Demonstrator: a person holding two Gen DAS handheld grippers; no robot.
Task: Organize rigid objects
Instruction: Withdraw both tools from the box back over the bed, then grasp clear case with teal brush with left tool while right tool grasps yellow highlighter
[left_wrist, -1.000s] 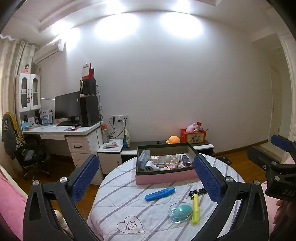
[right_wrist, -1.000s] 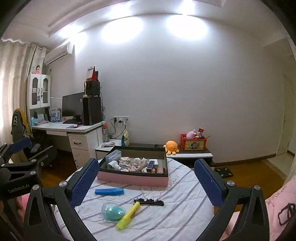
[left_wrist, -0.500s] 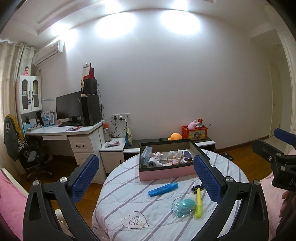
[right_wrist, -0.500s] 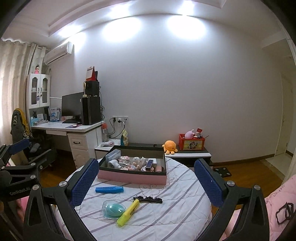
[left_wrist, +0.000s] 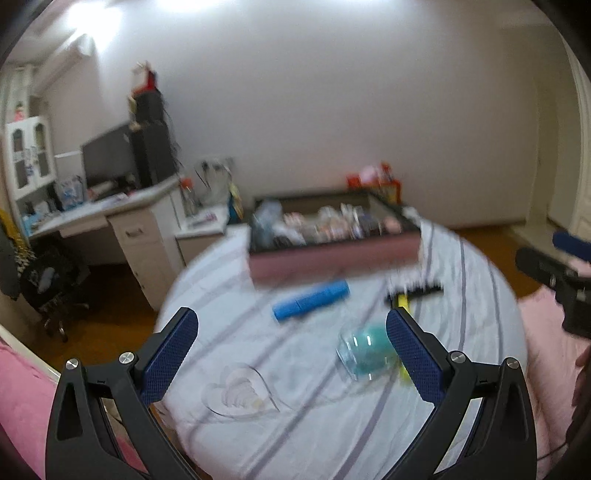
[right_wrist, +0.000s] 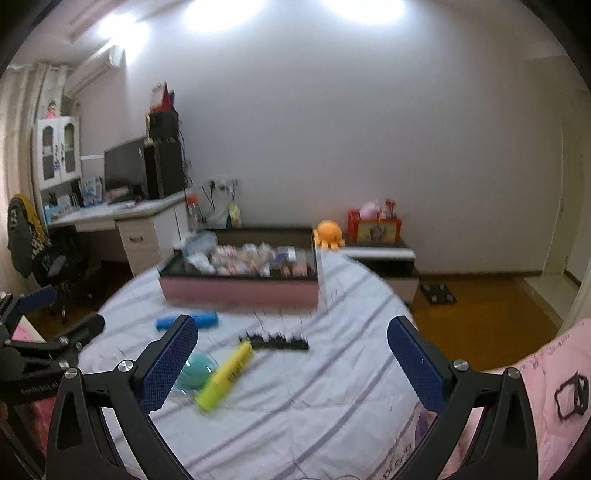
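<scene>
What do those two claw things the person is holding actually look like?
Each is a black plastic two-pronged claw. The left gripper and right gripper have angular black fingers with silver screws, tipped by flat blue textured pads. The left one's body, seen from the right camera, bears small white lettering, too blurred to read.

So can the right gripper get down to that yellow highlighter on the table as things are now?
Probably yes. The right gripper is open and empty, and the yellow highlighter lies uncovered on the tablecloth just ahead. Its far tip meets the black hair comb and the teal egg-shaped case sits close alongside, so approach carefully.
</scene>
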